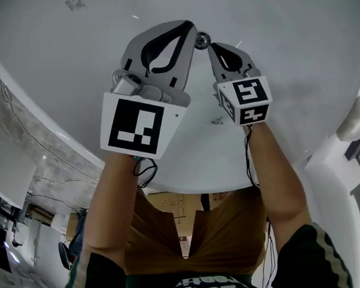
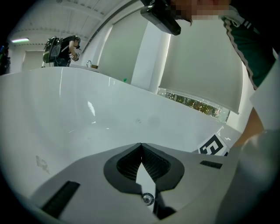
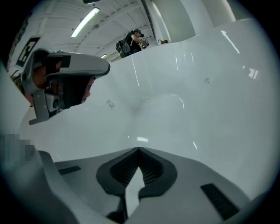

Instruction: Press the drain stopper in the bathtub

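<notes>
left gripper [image 1: 190,25] and right gripper [image 1: 213,47], jaws together and empty, flank the drain stopper [image 1: 202,40] at upper centre. advise pressing its centre squarely with one closed tip.

Two tools [image 1: 191,28] [image 1: 214,49], one bathtub [image 1: 305,50] (one stopper [image 1: 202,40]).

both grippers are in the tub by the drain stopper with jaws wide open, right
No, the jaws are closed. The left gripper and right gripper are in the bathtub by the drain stopper, but each gripper view shows its jaw tips meeting, nothing between.
</notes>
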Demonstrator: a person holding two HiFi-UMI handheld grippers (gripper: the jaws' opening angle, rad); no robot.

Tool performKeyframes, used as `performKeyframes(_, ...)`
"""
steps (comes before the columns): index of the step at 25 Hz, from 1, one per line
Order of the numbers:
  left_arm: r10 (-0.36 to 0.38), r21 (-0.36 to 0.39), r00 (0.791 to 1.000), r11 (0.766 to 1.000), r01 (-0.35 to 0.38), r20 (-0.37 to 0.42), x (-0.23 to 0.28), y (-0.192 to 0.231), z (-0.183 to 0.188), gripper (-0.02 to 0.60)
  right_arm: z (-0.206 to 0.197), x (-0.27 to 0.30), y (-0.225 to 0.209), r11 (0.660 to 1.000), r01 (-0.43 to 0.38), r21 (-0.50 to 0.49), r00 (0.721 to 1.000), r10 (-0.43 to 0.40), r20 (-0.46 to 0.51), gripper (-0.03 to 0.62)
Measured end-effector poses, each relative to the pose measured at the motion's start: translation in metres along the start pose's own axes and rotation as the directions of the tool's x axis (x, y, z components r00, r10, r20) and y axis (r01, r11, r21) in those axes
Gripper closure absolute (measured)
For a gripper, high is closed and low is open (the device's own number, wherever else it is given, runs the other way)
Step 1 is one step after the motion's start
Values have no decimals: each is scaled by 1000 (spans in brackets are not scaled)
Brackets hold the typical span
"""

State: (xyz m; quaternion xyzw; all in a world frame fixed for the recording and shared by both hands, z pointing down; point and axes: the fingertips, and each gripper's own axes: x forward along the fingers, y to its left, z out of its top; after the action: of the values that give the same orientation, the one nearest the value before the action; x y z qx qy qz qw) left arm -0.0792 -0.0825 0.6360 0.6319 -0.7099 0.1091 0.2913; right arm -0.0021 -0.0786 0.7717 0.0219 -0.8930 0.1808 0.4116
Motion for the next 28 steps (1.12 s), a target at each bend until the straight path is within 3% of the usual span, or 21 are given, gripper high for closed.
performKeyframes(10,3,89,1000,996,-1,-18,49,4,-29,577,-53,51,-22,1000,-22,14,996,23,-84,585)
performKeyframes(15,18,60,1000,998,-18,-5,64,10,-49,577,-75,69,-30,1000,-17,23,992,19,-121,585)
performKeyframes(19,55,65,997,997,-52,-53,80,18,-75,577,-88,79,-36,999,-12,46,989,19,-147,585)
performKeyframes(23,35,70,992,997,-27,-123,90,15,-109,577,-101,88,-33,999,-20,40,985,26,-170,585)
performKeyframes(28,20,46,991,999,-14,-134,93,13,-121,577,-109,103,-36,1000,-21,14,982,23,-190,585)
